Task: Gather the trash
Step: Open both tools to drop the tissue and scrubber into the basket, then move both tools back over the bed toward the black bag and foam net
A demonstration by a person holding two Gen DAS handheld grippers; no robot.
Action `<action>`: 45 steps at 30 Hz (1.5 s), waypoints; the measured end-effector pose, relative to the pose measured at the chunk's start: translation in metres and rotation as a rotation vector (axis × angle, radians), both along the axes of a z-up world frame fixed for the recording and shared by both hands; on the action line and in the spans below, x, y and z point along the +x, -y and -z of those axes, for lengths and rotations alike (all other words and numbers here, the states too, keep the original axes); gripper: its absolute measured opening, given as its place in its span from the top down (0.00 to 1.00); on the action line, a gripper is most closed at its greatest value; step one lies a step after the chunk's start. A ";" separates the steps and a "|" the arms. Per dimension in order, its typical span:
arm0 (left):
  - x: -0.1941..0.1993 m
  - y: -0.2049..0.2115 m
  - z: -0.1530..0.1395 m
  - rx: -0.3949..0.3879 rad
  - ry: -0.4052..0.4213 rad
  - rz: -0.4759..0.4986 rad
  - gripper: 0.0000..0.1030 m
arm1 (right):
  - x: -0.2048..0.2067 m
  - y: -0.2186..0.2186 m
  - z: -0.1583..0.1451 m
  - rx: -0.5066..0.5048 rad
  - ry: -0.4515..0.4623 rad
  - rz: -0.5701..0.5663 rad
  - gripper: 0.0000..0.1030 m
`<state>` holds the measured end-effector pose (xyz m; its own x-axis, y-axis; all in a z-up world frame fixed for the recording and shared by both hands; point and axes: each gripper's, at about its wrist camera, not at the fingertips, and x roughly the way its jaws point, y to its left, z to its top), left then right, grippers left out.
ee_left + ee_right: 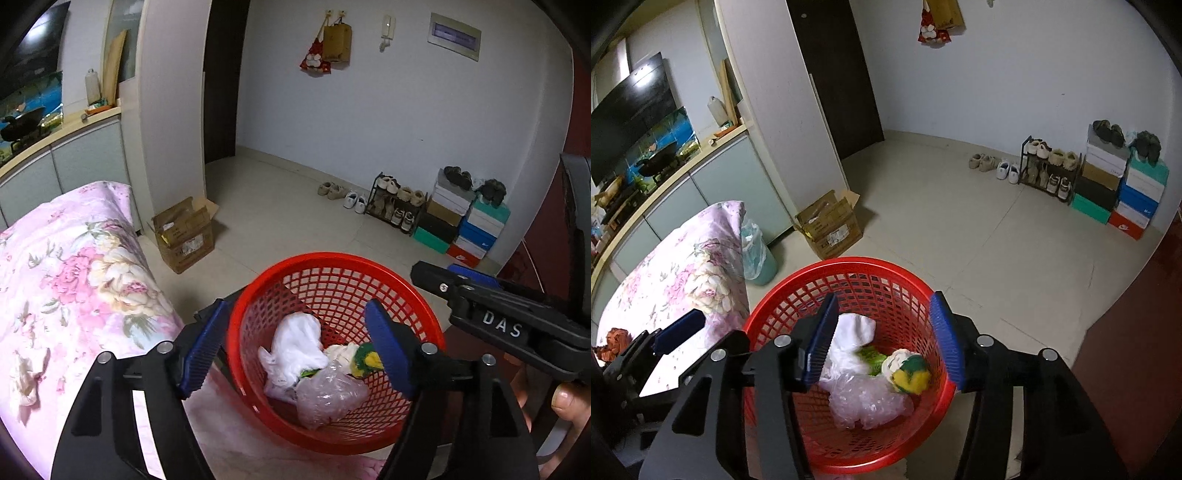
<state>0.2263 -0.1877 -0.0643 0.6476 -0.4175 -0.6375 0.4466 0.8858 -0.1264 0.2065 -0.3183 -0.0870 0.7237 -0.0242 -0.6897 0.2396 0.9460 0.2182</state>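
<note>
Your left gripper (295,347) hangs over the red basket (280,421), jaws spread wide with nothing between the pads. Your right gripper (884,338) hangs over the same basket, jaws apart and empty. The collected trash lies in the basket bottom: a white plastic bag (295,347), a clear crumpled bag (328,398) and a yellow-green wad (911,373). A crumpled tissue (26,373) lies on the floral bed cover (74,266) to the left. Beyond, a cardboard box (186,236) stands on the floor (295,221); a shoe rack (397,205) is against the far wall.
</note>
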 end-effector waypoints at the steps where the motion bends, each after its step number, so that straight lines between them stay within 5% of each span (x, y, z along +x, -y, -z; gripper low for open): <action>1: 0.000 -0.001 -0.002 0.001 0.005 -0.004 0.27 | -0.001 0.000 -0.002 0.001 0.004 -0.001 0.51; 9: -0.015 -0.031 -0.027 0.009 0.072 -0.071 0.25 | -0.019 -0.013 -0.024 0.009 0.059 -0.028 0.49; 19: -0.053 -0.091 -0.057 0.000 0.139 -0.201 0.24 | -0.048 -0.053 -0.056 -0.001 0.148 -0.108 0.33; 29: -0.105 -0.194 -0.075 0.028 0.195 -0.434 0.23 | -0.056 -0.132 -0.074 -0.003 0.185 -0.294 0.32; 39: -0.148 -0.322 -0.070 0.041 0.163 -0.715 0.22 | -0.058 -0.212 -0.079 0.007 0.171 -0.477 0.31; 45: -0.156 -0.366 -0.056 0.020 0.121 -0.775 0.21 | -0.058 -0.244 -0.077 -0.001 0.151 -0.539 0.30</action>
